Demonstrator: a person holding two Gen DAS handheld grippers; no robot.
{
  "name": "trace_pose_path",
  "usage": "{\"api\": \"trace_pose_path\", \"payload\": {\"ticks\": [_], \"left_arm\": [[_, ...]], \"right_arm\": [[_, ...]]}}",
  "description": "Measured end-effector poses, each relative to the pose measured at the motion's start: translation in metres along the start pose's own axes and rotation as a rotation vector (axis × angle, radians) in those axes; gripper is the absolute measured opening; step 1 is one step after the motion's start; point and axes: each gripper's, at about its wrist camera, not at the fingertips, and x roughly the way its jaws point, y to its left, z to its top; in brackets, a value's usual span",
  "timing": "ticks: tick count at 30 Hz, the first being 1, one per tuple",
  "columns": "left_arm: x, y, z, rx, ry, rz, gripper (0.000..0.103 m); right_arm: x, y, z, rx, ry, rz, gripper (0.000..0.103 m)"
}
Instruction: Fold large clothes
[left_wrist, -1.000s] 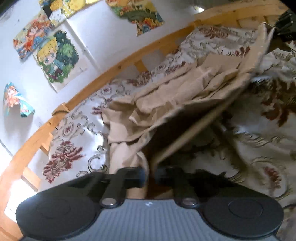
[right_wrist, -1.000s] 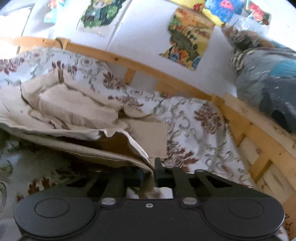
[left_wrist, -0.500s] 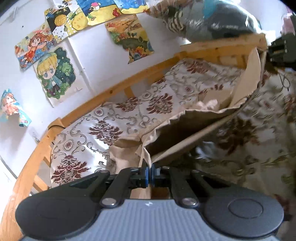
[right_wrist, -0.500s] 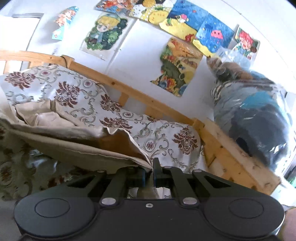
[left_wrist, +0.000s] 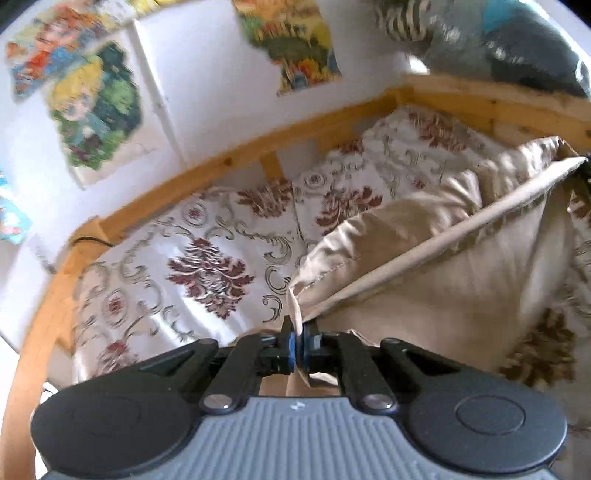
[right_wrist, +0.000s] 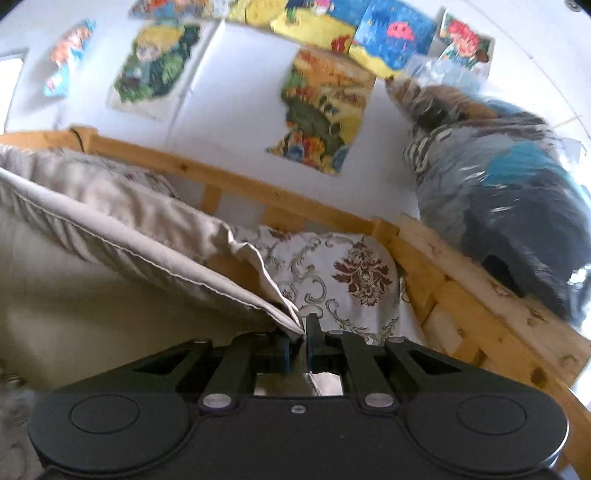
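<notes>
So we're looking at a bed with a light wooden frame, covered by a white spread with dark red floral medallions and grey scrolls. We see beige cloth lying across its right part.

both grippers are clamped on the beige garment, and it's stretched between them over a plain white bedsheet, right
Not quite. The bedsheet is not plain white: the left wrist view shows dark red floral medallions and grey scrolls on it. The rest holds: the left gripper and right gripper both have their jaws clamped on the beige garment, stretched between them.
</notes>
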Motion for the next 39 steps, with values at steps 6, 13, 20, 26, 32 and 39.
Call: {"api": "trace_pose_path", "payload": {"ticks": [6,13,20,26,32,39], "left_arm": [[0.111,0.032,0.009,-0.097,0.106,-0.125,0.005],[0.184,0.055,-0.022,-0.297,0.187,-0.214,0.007],[0.149,0.109,-0.048,-0.603,-0.016,-0.282,0.090],[0.080,0.116,-0.057,-0.671,-0.143,-0.231,0.102],[0.035,0.065,-0.080,-0.583,-0.142,-0.263,0.102],[0.047,-0.010,-0.099,-0.244,0.001,-0.005,0.102]], "right_arm": [[0.113,0.011,-0.006,0.033,0.142,0.049,0.009],[0.192,0.034,-0.043,0.134,0.265,0.089,0.012],[0.168,0.000,-0.057,0.349,0.180,0.086,0.064],[0.118,-0.037,-0.059,0.567,0.039,0.091,0.090],[0.086,-0.040,-0.064,0.611,0.076,0.094,0.100],[0.099,-0.024,-0.085,0.609,0.214,0.144,0.093]]}}
